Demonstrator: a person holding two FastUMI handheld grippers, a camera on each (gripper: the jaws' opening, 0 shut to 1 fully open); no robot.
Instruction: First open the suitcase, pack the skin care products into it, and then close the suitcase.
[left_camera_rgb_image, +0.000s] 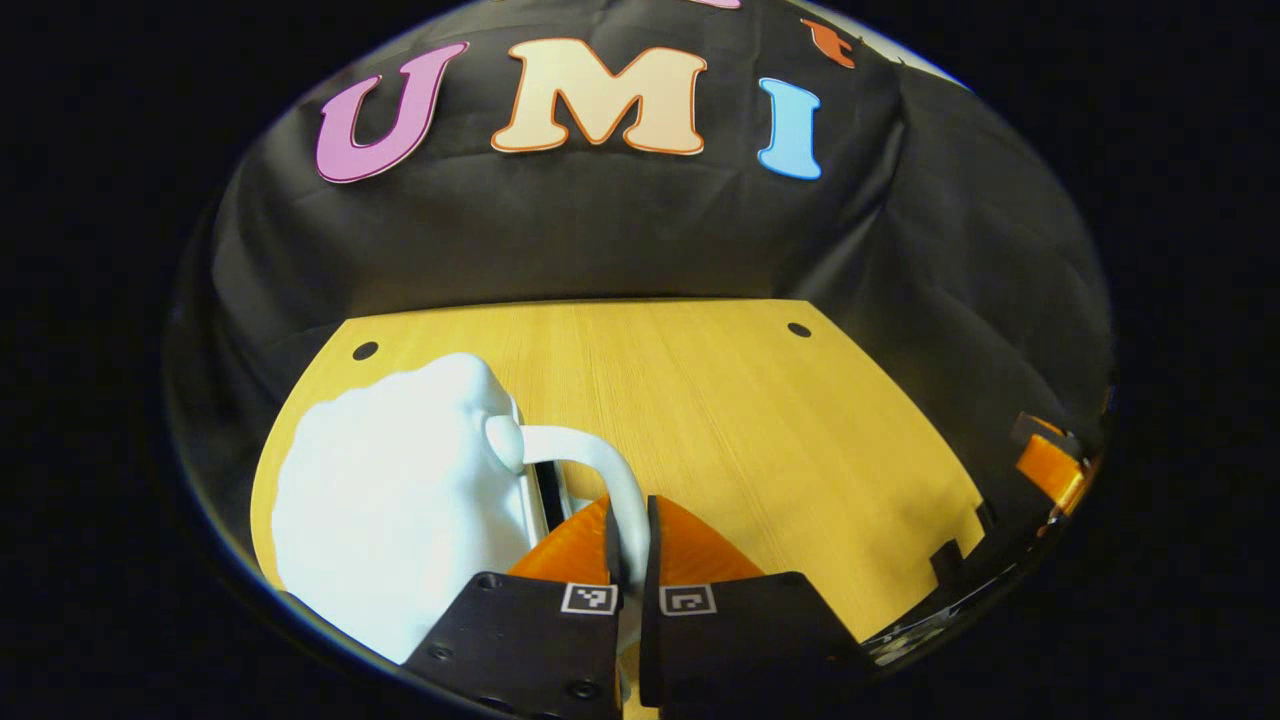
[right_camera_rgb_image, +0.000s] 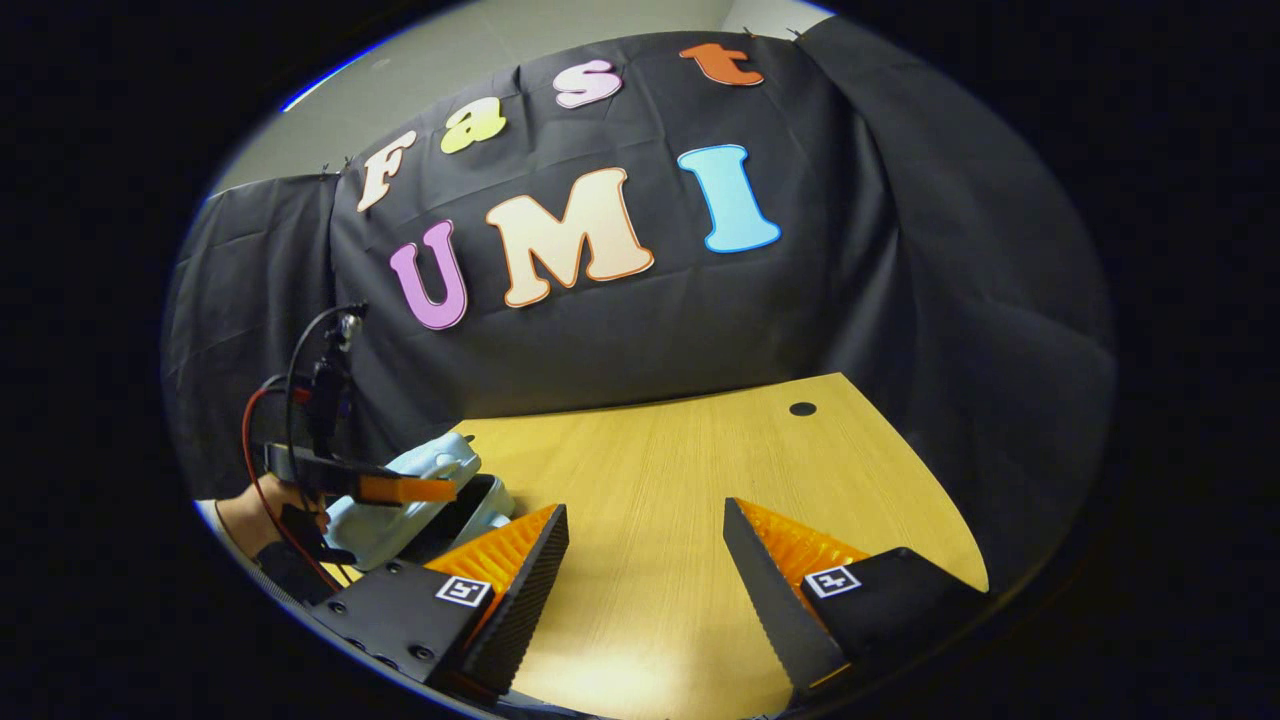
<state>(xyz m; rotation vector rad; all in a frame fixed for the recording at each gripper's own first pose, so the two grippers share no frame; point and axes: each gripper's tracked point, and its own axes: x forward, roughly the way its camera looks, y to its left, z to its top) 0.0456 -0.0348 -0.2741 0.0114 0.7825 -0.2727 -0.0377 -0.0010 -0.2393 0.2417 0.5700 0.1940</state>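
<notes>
My left gripper (left_camera_rgb_image: 630, 560) is clenched on the handle (left_camera_rgb_image: 610, 475) of the suitcase (left_camera_rgb_image: 400, 500), at 9 o'clock on the table (left_camera_rgb_image: 760, 420). My right gripper (right_camera_rgb_image: 645, 560) stands released above bare table, with the suitcase at its 9 o'clock.

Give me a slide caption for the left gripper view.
Left gripper shut on the white handle of the pale suitcase on the wooden table.

Black tongs (right_camera_rgb_image: 645, 580) bodies with square markers, screws (red and black cables behind)
</notes>
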